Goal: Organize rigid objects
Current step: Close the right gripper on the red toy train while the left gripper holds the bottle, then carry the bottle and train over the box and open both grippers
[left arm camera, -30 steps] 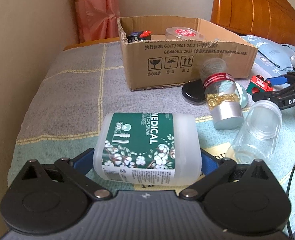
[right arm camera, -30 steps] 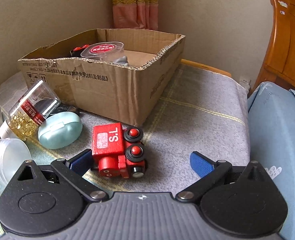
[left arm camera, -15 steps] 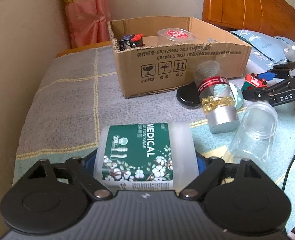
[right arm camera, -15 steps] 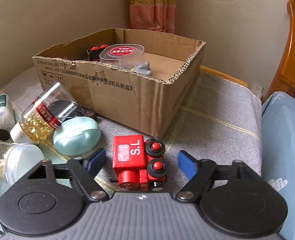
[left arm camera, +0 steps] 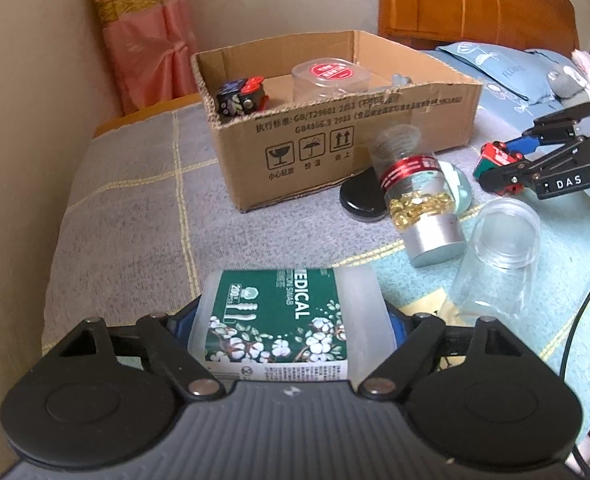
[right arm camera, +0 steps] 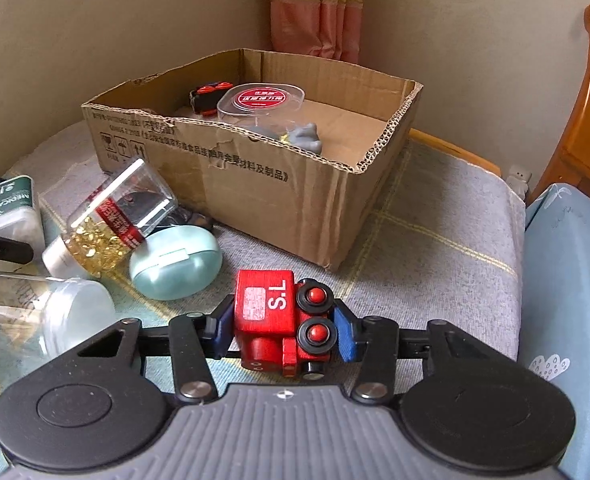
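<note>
Translucent plastic, the green-labelled cotton swab box (left arm camera: 291,320) lies on its side clamped between the blue pads of the left gripper (left arm camera: 289,322), short of the open brown cardboard box (left arm camera: 335,128) on the grey checked bedspread (left arm camera: 135,216). From the right wrist, the right gripper (right arm camera: 283,326) has closed its blue pads on the red wooden toy train (right arm camera: 281,322), close to that carton's near corner and just beside a mint oval case (right arm camera: 175,262).

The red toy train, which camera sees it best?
The right wrist view: the red toy train sits big and close between the right tongs, its "S.L" lettering and wheels clear. The left wrist view shows it only small and far off, partly hidden by those tongs.
</note>
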